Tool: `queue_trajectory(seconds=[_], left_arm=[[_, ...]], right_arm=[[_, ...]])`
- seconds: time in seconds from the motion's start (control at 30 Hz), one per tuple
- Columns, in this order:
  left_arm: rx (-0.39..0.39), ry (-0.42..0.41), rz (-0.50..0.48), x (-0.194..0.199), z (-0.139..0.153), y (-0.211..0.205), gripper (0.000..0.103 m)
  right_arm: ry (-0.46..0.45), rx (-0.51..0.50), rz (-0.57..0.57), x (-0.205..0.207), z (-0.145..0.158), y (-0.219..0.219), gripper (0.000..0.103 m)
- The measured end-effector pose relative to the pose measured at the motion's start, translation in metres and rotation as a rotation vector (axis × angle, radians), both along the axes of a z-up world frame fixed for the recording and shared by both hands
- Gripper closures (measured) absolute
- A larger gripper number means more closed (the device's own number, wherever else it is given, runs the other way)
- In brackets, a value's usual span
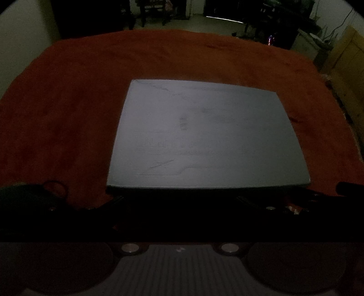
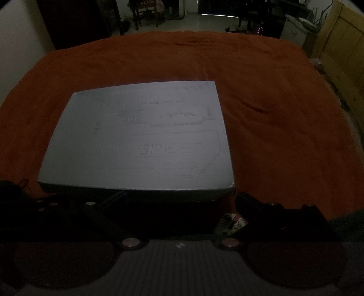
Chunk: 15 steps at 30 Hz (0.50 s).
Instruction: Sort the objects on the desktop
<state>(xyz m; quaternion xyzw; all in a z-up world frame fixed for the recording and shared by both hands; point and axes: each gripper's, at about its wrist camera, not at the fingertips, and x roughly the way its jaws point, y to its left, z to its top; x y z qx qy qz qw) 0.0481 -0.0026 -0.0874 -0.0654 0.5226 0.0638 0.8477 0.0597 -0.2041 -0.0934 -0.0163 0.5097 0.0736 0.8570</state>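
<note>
Both claws [image 1: 179,200] [image 2: 179,200] agape (fingers dark)

Dim room around me. A rust-orange cloth [image 2: 261,91] covers the tabletop. At twelve o'clock, pale floor [image 2: 193,22] and dark chairs [image 2: 145,11]; at two o'clock, a wooden panel [image 2: 341,45]; at ten o'clock, a pale wall [image 2: 18,41].
</note>
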Motion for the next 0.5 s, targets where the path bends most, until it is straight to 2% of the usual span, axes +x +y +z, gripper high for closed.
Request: queue_trajectory(seconds=[0.5], left_arm=[[0.013, -0.017, -0.002, -0.0002, 0.0008, -0.0015, 0.001]], right_arm=[[-0.001, 0.009, -0.004, 0.0016, -0.0015, -0.0039, 0.0]])
